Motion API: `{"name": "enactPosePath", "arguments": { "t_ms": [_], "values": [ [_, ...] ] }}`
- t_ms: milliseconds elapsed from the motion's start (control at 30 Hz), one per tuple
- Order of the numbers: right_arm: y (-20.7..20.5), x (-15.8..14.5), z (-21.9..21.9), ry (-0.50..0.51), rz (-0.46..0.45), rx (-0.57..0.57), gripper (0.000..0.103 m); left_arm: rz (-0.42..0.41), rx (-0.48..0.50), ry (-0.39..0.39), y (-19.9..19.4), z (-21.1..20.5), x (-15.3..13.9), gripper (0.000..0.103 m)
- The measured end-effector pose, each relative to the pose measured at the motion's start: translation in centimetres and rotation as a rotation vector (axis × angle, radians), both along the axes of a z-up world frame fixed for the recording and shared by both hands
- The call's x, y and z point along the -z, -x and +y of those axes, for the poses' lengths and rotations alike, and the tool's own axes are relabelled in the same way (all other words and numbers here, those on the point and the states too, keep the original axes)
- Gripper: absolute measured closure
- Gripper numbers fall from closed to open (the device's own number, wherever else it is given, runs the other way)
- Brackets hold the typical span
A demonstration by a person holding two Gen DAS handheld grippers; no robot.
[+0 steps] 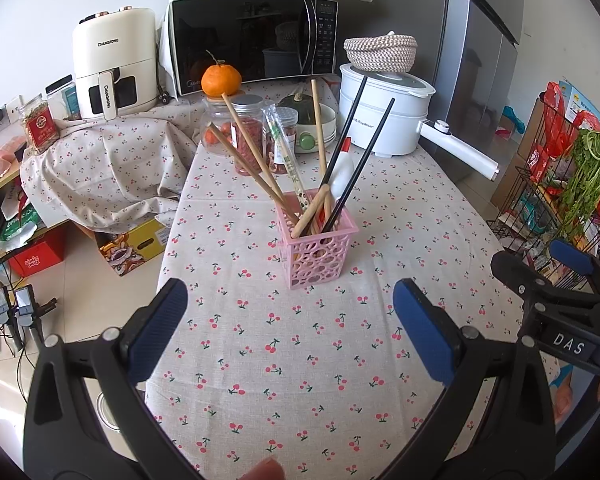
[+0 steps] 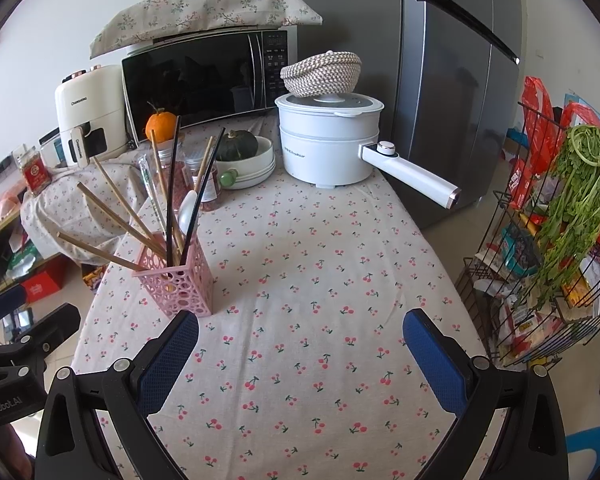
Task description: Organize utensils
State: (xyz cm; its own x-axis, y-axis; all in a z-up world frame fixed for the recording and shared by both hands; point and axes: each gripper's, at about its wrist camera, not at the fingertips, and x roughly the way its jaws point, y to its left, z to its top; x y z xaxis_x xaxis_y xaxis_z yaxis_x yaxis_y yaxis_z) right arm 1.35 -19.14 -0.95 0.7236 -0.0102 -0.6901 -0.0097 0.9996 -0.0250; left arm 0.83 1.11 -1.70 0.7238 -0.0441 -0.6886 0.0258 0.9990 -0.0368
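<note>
A: Utensils stand bundled in a pink perforated holder point(image 1: 318, 246) near the middle of the cherry-print tablecloth point(image 1: 284, 360): several wooden chopsticks point(image 1: 256, 160) fanning to the left, two black chopsticks point(image 1: 360, 160) leaning right, a wrapped pair, and a white spoon point(image 1: 342, 176) between them.

B: And the tools?

A: Left gripper point(image 1: 292, 332), jaws spread wide, nothing between the blue pads, held above the cloth just short of the holder. Right gripper point(image 2: 300, 356), likewise spread and unloaded, over bare cloth; the holder lies beside its left finger point(image 2: 172, 356).

B: Behind the holder?

A: Glass jars point(image 1: 248, 132) with red contents, an orange point(image 1: 221, 80) on one lid, a dark squash in a bowl point(image 2: 240, 146), a white electric pot point(image 2: 328, 144) carrying a woven basket point(image 2: 320, 72), then a microwave point(image 1: 252, 40) and an air fryer point(image 1: 114, 64). A wire rack point(image 2: 540, 280) with greens stands at the right.
</note>
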Motion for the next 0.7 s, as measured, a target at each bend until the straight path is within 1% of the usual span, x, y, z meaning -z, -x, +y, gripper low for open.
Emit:
{"name": "enactPosePath", "arguments": {
  "t_ms": [700],
  "values": [
    [0.13,0.46,0.03,-0.007,0.008,0.006,0.000,0.001,0.002,0.001,0.01,-0.19,0.00,0.001]
  ]
}}
